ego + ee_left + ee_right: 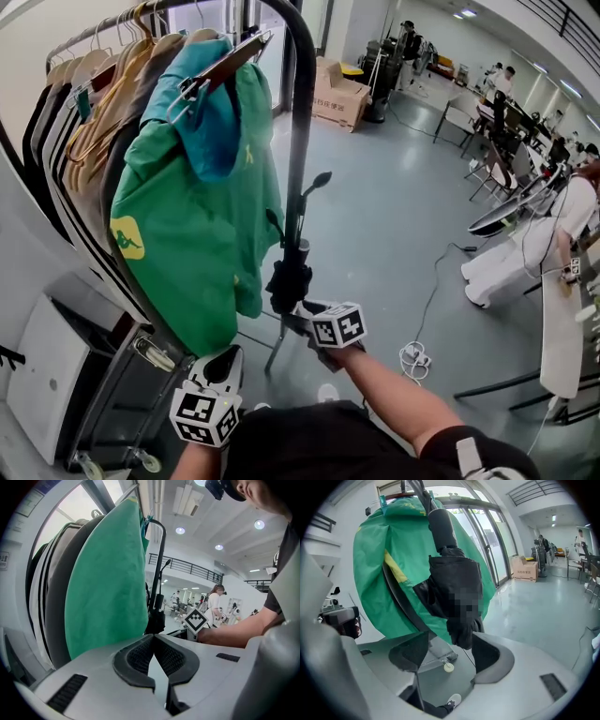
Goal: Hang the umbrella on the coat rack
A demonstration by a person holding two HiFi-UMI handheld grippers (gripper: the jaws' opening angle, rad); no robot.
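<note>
A black folded umbrella point(289, 274) hangs upright against the dark curved pole of the coat rack point(302, 112), beside a green shirt point(202, 234) on a hanger. My right gripper point(298, 315) is at the umbrella's lower end. In the right gripper view the umbrella point(457, 592) fills the middle and its bottom tip sits between the wide-apart jaws of that gripper point(450, 645), close to the right jaw; the gripper is open. What the umbrella hangs from is hidden. My left gripper point(220, 364) stays low near my body, shut point(153, 639) on nothing.
Several coats on hangers point(94, 103) fill the rack to the left. A grey wheeled cabinet point(56, 375) stands below them. The rack's foot with a caster point(448, 667) lies under the right gripper. Cardboard boxes point(337, 94), a floor cable point(412, 356) and desks with people point(525, 244) are beyond.
</note>
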